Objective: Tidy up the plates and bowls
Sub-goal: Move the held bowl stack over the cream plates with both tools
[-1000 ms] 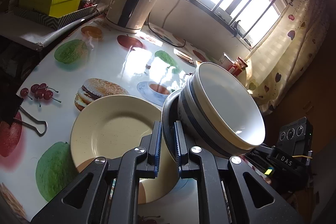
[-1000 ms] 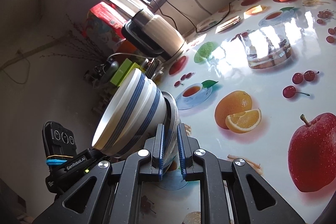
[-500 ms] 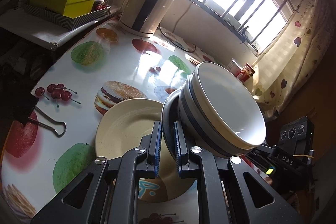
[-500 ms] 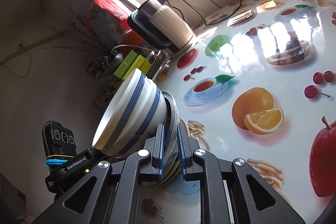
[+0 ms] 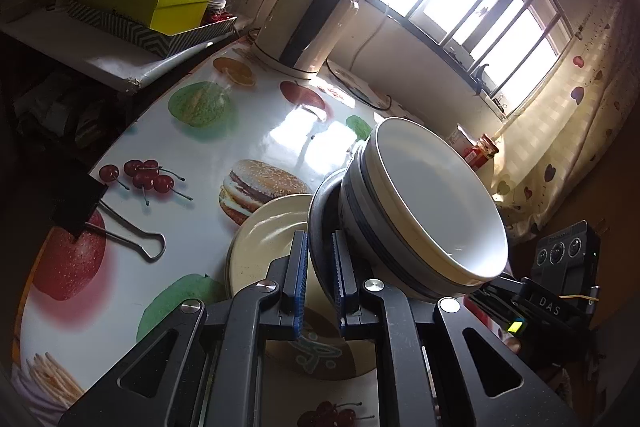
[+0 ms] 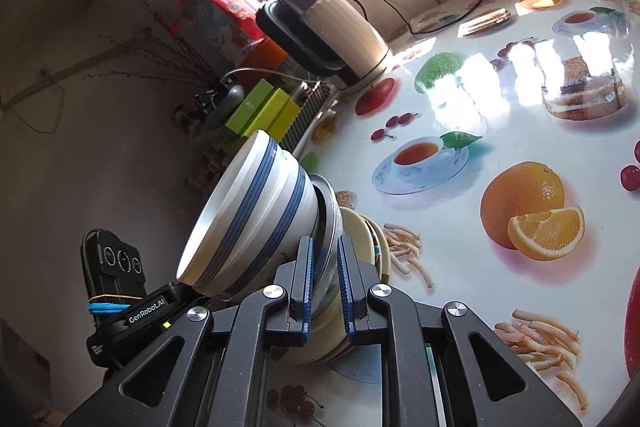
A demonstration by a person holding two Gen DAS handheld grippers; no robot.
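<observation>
A: Status on the grey-rimmed plate (image 5: 320, 223) with the white, blue-banded ceramic bowls (image 5: 428, 215) stacked on it?

B: Held in the air, tilted, between both grippers. Left gripper (image 5: 320, 279) is clamped on one edge of the plate rim, right gripper (image 6: 326, 283) is clamped on the opposite edge. Bowls lean toward the left side in the right wrist view but sit nested.

A: Change since a second ago?

B: The stack has travelled across the table. The cream speckled plate (image 5: 272, 247) used to show almost whole off to the left; now it sits directly under and behind the carried plate, mostly covered. Grip looks unchanged on both sides.

A: So lined up over the target?

B: My read, yes. Next is levelling and lowering onto the cream plate. Risk: the tilt, bowls could slide if one side drops first.

A: Surroundings?

B: Glossy fruit-print tablecloth (image 5: 192, 155), black binder clip (image 5: 104, 215) well to the left, white electric kettle (image 5: 308, 27) far back by the window. Nothing in the descent path.
</observation>
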